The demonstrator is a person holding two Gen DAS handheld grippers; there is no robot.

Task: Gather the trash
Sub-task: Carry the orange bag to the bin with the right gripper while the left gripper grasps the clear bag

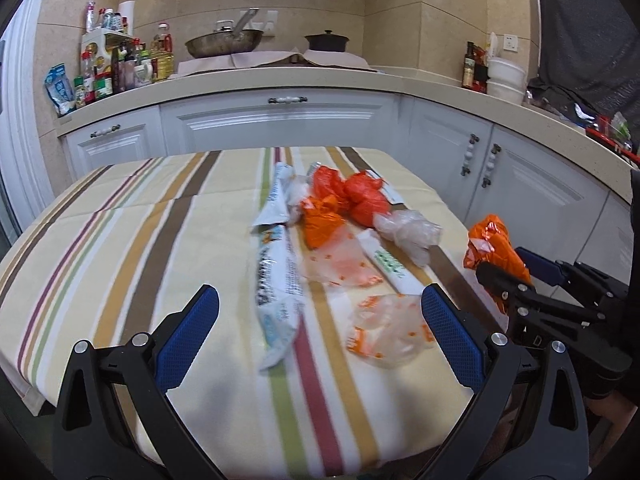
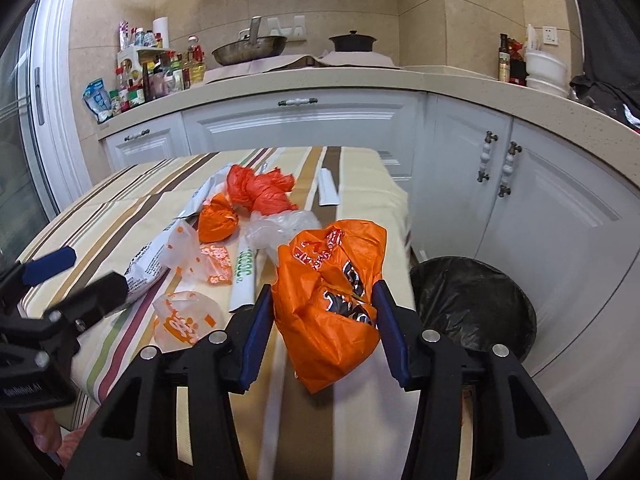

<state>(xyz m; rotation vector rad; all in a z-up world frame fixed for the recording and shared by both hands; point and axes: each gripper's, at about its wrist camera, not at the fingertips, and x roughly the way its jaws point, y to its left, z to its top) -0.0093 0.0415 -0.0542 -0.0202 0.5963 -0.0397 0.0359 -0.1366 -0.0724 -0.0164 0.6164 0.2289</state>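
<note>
Gripping: right tool [image 2: 323, 305] clenched on crumpled orange plastic bag [image 2: 330, 280], above striped desk [image 2: 120, 216] edge
Left tool [image 1: 320, 322]: spread wide, holding nothing, over wrappers
Nearby: black-lined round bin [image 2: 472, 304] beside desk; red crumpled bags [image 1: 348, 196] mid-desk

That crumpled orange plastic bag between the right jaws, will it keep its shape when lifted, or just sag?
The orange bag looks thin and creased, so it will probably sag and fold rather than hold its shape. It seems very light for its bulk, being mostly crumpled film. Its glossy surface may slip, though the right gripper has its jaws pressing both sides, which should help.
</note>
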